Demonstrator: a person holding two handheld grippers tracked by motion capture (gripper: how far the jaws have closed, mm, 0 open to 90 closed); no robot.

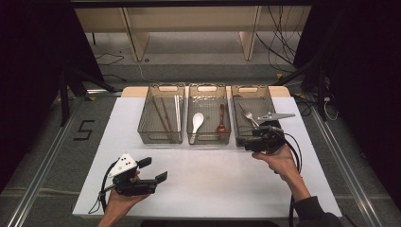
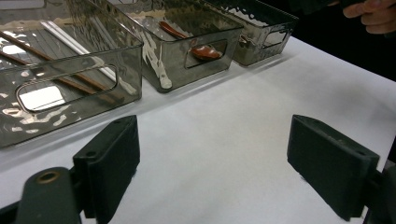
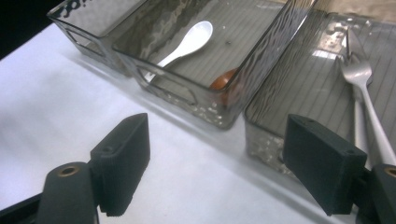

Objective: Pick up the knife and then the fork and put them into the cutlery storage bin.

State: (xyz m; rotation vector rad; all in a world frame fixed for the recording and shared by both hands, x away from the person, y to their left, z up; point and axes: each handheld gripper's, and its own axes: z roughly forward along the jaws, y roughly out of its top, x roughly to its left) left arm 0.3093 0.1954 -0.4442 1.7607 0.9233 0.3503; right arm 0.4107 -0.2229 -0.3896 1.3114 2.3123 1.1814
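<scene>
**Two grippers idle by cutlery bins**

L to R: left gripper (image 1: 153, 171) hovers over the white table (image 1: 213, 184), jaws wide, nothing btwn them. Three smoky bins hold chopsticks (image 1: 161, 115), a white spoon (image 1: 196, 123) w/ a brown spoon (image 1: 221, 124), and forks (image 3: 366, 100). Right gripper (image 3: 229, 163) sits at the fork bin's (image 1: 253, 94) near edge, jaws fully apart, empty.

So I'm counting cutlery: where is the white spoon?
High view: the white spoon lies in the middle bin, left of the brown spoon.
</scene>
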